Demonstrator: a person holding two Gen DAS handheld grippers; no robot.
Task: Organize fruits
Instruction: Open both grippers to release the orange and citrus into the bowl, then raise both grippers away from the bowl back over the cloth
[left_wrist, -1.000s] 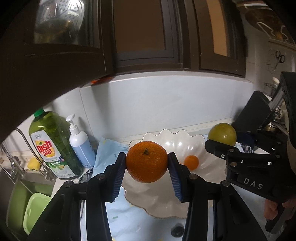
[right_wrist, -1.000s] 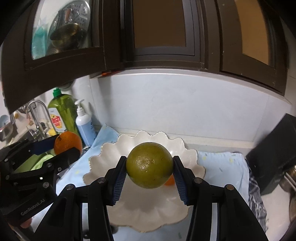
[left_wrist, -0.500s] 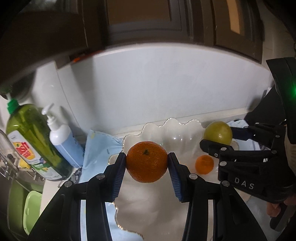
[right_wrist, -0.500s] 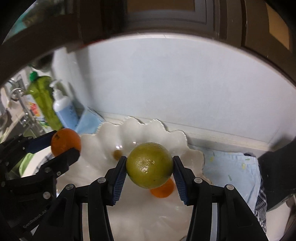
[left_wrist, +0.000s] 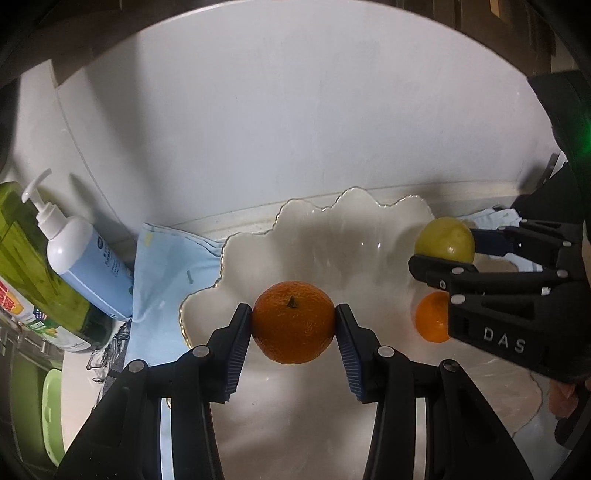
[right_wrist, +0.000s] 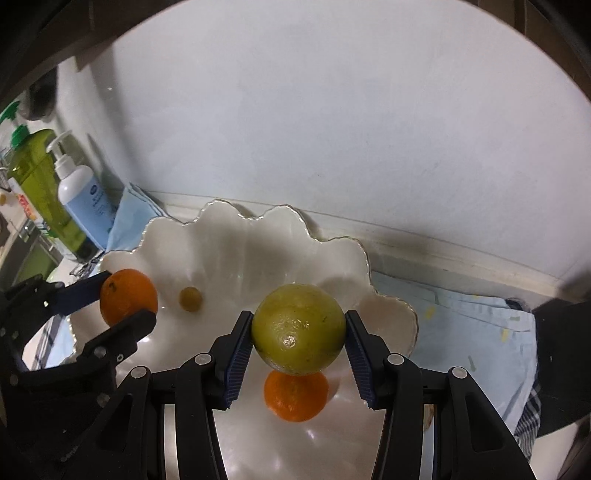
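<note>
My left gripper (left_wrist: 293, 325) is shut on an orange (left_wrist: 293, 322) and holds it over the left part of a white scalloped bowl (left_wrist: 317, 236). My right gripper (right_wrist: 298, 330) is shut on a yellow-green citrus fruit (right_wrist: 298, 328) above the bowl (right_wrist: 229, 236). A smaller orange (right_wrist: 295, 397) lies in the bowl just under the green fruit; it shows in the left wrist view as the small orange (left_wrist: 430, 321), partly behind the right gripper. What looks like a small yellowish fruit (right_wrist: 190, 299) sits deeper in the bowl. Each gripper appears in the other's view with its fruit.
The bowl rests on a light blue cloth (left_wrist: 166, 258) against a white wall (left_wrist: 295, 129). A blue pump bottle (left_wrist: 81, 258) and a green dish soap bottle (left_wrist: 33, 266) stand at the left, by a sink with a green tub (left_wrist: 51, 410). A dark object (right_wrist: 561, 354) sits at the right.
Both grippers, each still holding its fruit, have moved forward and down toward the bowl and tilted downward. The cabinets have slid out of view and the bowl fills more of the frame.
</note>
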